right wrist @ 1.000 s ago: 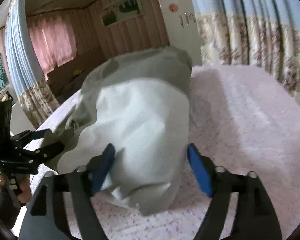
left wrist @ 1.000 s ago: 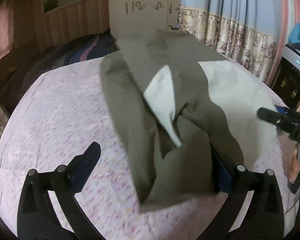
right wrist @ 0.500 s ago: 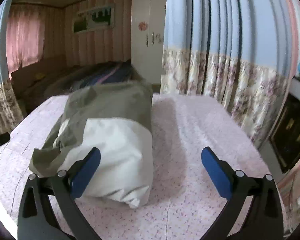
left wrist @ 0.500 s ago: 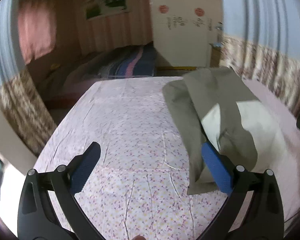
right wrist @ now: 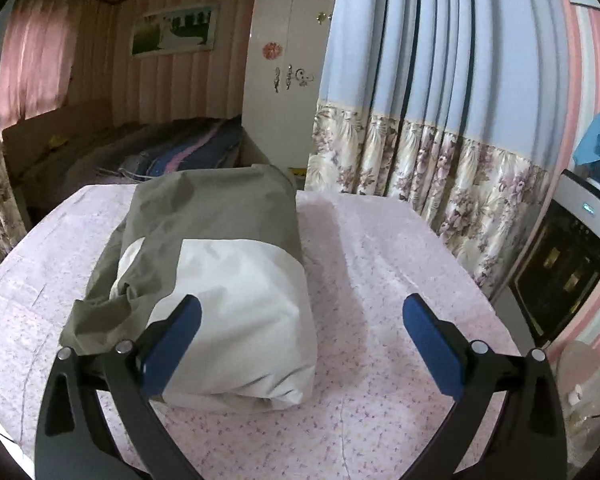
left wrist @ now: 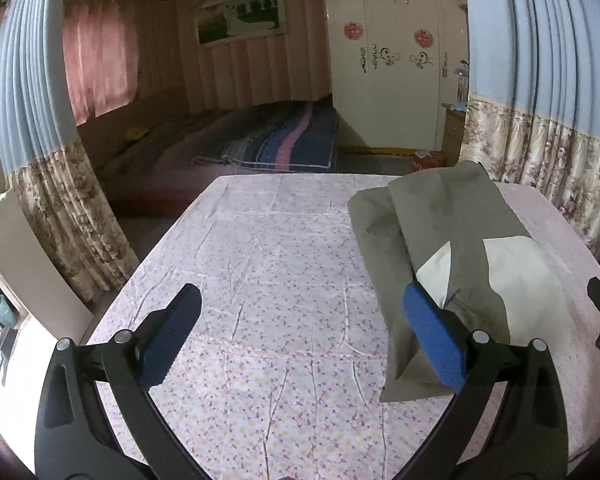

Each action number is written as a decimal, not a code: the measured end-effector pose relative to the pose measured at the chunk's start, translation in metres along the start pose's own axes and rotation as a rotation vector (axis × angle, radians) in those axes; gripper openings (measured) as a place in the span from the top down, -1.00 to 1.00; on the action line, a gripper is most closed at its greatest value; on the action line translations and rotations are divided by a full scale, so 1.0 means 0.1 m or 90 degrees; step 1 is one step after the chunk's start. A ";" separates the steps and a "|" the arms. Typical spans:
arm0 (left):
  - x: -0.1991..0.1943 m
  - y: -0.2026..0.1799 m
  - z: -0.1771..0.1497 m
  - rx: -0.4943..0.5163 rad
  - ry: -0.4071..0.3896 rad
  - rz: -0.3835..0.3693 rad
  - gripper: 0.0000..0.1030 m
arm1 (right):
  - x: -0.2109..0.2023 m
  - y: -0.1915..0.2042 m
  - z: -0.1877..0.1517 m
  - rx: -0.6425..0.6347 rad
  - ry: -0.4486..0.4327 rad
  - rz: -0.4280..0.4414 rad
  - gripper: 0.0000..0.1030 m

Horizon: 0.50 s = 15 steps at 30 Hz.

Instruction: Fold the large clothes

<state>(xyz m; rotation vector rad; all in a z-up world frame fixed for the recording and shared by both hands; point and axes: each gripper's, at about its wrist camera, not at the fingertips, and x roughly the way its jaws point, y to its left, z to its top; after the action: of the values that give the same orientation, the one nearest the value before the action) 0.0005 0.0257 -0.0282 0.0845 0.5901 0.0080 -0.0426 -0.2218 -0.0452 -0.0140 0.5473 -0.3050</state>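
Both claws, left claw (left wrist: pixel 300 336) and right claw (right wrist: pixel 300 338), hang wide open, holding nothing. The olive-and-white folded garment (right wrist: pixel 220 280) lies on the floral-clothed counter (left wrist: pixel 260 280). I'd say grab both near corners evenly for the next fold.

Left gripper (left wrist: pixel 302 338): two black plastic fingers, each a curved arm with slot cut-outs and two silver screw heads, tipped with textured blue pads (left wrist: pixel 171 334). Right gripper (right wrist: pixel 302 346): same black frame, silver screws, blue pads (right wrist: pixel 434 346).
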 end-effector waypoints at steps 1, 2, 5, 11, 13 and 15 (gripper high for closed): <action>-0.02 0.00 0.00 0.000 -0.002 0.003 -0.94 | -0.01 -0.02 0.00 0.006 0.004 0.005 -0.96; -0.04 0.00 0.00 -0.002 -0.006 0.006 -0.94 | -0.01 -0.03 0.00 0.010 0.007 0.002 -0.96; -0.07 0.01 0.00 -0.008 -0.007 0.004 -0.94 | 0.01 -0.08 -0.02 0.027 0.017 -0.001 -0.96; -0.07 -0.03 -0.04 0.008 -0.007 0.012 -0.94 | 0.06 -0.13 -0.02 0.048 0.039 -0.007 -0.96; -0.08 -0.04 -0.05 0.010 -0.006 0.009 -0.94 | 0.04 -0.12 -0.01 0.047 0.038 -0.015 -0.96; -0.09 -0.05 -0.06 0.009 -0.006 0.005 -0.94 | 0.02 -0.11 -0.01 0.046 0.035 -0.014 -0.96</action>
<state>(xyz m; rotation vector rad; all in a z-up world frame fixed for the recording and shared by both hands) -0.0100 0.0211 -0.0282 0.1010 0.5806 0.0109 -0.0445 -0.2330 -0.0455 0.0578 0.5910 -0.3474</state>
